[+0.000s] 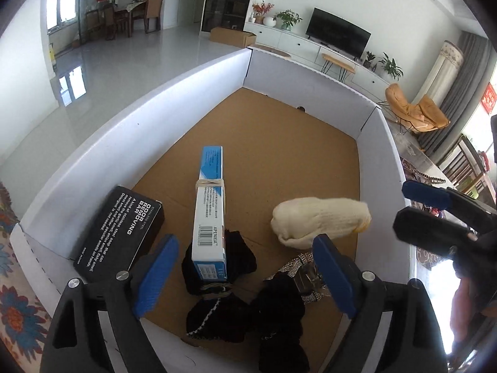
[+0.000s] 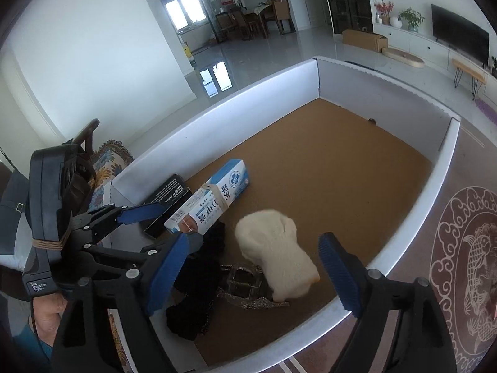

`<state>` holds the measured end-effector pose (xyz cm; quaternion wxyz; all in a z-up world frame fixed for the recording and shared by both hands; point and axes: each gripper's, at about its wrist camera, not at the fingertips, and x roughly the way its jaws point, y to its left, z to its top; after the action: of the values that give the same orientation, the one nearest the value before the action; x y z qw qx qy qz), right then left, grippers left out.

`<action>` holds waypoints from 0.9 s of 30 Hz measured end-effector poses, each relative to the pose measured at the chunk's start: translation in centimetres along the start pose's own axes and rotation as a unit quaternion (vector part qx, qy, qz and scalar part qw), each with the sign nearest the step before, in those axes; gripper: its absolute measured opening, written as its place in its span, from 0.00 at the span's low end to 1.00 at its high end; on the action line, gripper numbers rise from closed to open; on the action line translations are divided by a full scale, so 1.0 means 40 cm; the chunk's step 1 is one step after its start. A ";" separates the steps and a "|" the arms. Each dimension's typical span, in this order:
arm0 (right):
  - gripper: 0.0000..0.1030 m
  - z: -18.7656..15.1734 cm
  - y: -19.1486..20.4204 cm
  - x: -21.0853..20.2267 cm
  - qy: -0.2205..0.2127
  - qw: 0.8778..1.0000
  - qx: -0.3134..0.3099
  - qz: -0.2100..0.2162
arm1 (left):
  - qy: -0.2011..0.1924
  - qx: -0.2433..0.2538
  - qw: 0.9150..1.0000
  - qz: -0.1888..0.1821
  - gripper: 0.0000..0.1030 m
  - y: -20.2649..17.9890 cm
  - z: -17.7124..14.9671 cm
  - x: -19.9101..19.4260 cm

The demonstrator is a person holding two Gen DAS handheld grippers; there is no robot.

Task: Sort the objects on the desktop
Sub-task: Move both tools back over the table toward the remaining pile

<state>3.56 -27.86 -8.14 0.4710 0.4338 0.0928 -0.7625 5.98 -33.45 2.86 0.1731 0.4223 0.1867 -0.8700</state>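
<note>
In the near corner of the white-walled tray (image 1: 174,93), I see the long blue-and-white carton (image 1: 209,214) propped on soft black fabric bundles (image 1: 217,267), beside a matte black box (image 1: 119,233), a knitted cream glove (image 1: 320,220) and a glittery buckle (image 2: 245,283). Both my left hand-held gripper (image 1: 245,276) and right hand-held gripper (image 2: 254,273) gape empty. I reckon nudging the fabric could topple that carton.

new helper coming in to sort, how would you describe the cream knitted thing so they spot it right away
Look inside the big white-walled box with the brown cardboard floor. Near the side closest to the grippers lies a cluster of items, and the cream knitted bundle sits on its right edge, beside the sparkly silver belt. It is the only pale, soft item; the black fabric pieces are dark, the cartons rigid.
</note>
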 end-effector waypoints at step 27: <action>0.98 -0.705 -0.708 -0.486 -0.037 0.914 0.199 -0.352 | -0.041 0.257 0.952 -0.162 0.94 -0.769 -0.239 -0.041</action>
<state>0.61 15.33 -18.24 0.0793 0.4292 0.0687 -0.8971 -0.78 -1.94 4.17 -0.0775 0.3807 0.0151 -0.9213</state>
